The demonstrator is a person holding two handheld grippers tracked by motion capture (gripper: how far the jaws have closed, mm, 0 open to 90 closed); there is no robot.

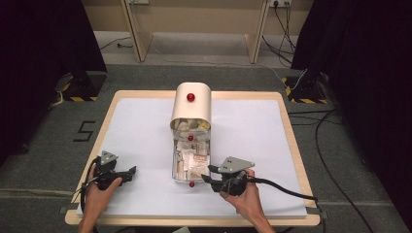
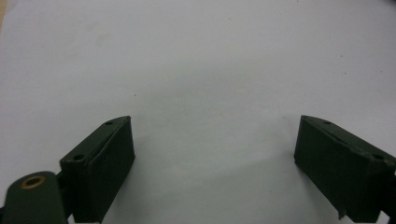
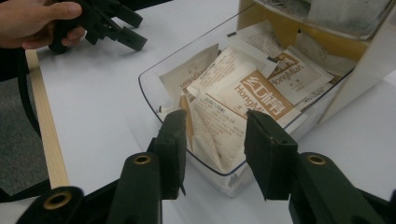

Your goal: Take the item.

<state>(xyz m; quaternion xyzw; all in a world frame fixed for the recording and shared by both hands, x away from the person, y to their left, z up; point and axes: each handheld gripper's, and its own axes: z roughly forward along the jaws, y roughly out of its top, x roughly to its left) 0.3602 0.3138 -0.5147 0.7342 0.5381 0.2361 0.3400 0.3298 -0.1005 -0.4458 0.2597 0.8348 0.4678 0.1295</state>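
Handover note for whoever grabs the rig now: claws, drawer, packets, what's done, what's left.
Left claw: open, nothing between its jaws, over bare white table cover, left of the drawer.
Right claw: open, jaws partly closed, poised at the near corner of the clear drawer, gripping nothing yet.
Drawer: pulled out of the cream cabinet, full of tea packets.
Done: drawer open.
Left, probably: pinch a packet and lift it out.
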